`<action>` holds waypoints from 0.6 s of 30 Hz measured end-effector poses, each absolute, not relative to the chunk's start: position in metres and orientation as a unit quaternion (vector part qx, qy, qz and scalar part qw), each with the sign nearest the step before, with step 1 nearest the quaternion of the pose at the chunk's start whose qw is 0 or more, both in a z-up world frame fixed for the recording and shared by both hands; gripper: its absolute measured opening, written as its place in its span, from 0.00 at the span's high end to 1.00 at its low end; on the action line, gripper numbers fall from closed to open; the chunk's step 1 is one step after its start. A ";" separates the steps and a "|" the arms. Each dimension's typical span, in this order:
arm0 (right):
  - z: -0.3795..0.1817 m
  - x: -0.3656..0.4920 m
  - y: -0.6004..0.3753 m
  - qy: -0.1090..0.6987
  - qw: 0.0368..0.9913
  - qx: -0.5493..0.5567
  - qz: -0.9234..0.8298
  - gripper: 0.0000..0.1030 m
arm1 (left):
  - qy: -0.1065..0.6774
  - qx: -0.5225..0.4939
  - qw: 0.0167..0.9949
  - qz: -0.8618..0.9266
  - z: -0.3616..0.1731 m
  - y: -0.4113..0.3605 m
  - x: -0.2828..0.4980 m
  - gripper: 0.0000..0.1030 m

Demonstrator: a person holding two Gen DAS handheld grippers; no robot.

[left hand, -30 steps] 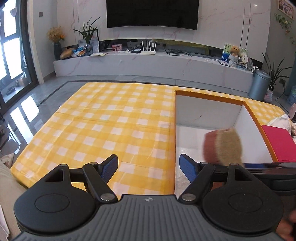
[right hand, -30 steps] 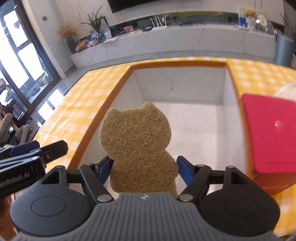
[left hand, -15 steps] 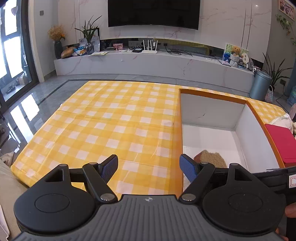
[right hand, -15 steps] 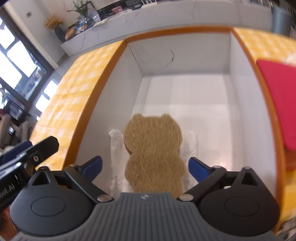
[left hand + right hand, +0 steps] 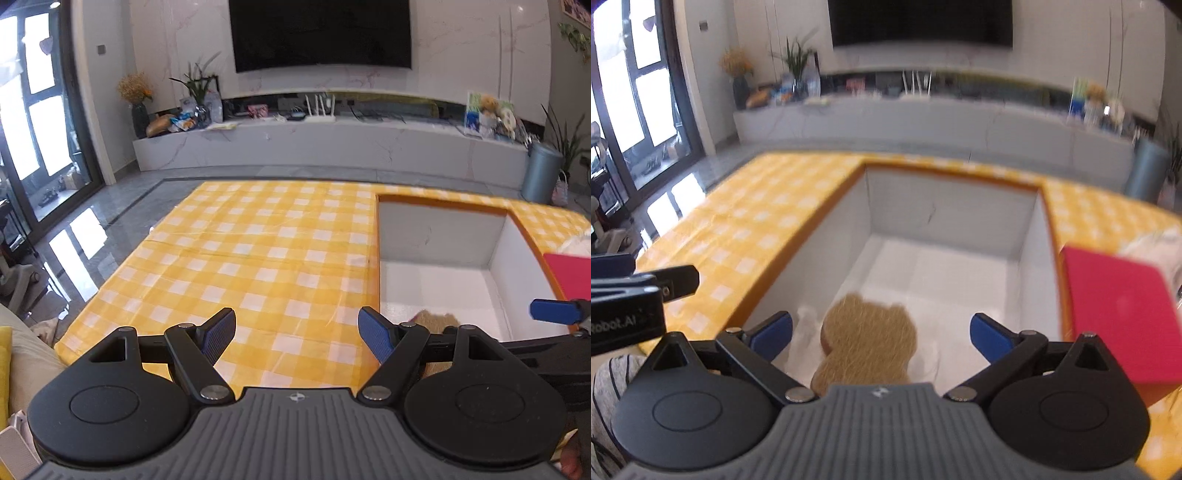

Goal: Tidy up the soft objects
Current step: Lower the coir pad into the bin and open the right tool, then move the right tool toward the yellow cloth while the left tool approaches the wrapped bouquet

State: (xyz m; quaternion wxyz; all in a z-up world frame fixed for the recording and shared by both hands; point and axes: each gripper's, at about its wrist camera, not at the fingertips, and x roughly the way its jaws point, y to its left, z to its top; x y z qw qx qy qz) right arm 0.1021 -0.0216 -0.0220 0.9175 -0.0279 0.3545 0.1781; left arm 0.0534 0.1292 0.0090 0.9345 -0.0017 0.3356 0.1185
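A tan bear-shaped fibre sponge (image 5: pixel 868 343) lies flat on the floor of the white box with an orange rim (image 5: pixel 945 206), at its near left end, partly on a white cloth (image 5: pixel 807 325). My right gripper (image 5: pixel 881 334) is open and empty, above the box's near end over the sponge. In the left wrist view the sponge (image 5: pixel 434 319) peeks out in the box (image 5: pixel 443 232). My left gripper (image 5: pixel 297 336) is open and empty over the yellow checked tablecloth (image 5: pixel 258 258), left of the box. One right gripper fingertip (image 5: pixel 554 312) shows at the right.
A red flat object (image 5: pixel 1119 317) lies just right of the box, with a white soft thing (image 5: pixel 1156 243) behind it. A marble TV bench (image 5: pixel 332 144) and a grey bin (image 5: pixel 541 173) stand beyond the table. A cushion edge (image 5: pixel 5 365) is at the near left.
My right gripper opened and let go of the bear sponge, which dropped flat onto the box floor. The gripper has since lifted and tilted up. My left gripper has barely moved.
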 end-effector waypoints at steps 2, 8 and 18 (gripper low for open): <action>-0.015 0.099 -0.023 0.337 0.925 -0.046 0.170 0.03 | 0.329 -0.001 0.937 0.116 0.014 0.127 0.050 0.14; 0.008 0.089 -0.042 0.283 0.947 -0.055 0.140 0.03 | 0.285 0.026 0.953 0.099 0.033 0.110 0.034 0.14; 0.034 0.075 -0.097 0.238 0.967 -0.032 0.083 0.02 | 0.260 0.025 0.960 0.104 0.048 0.088 0.027 0.13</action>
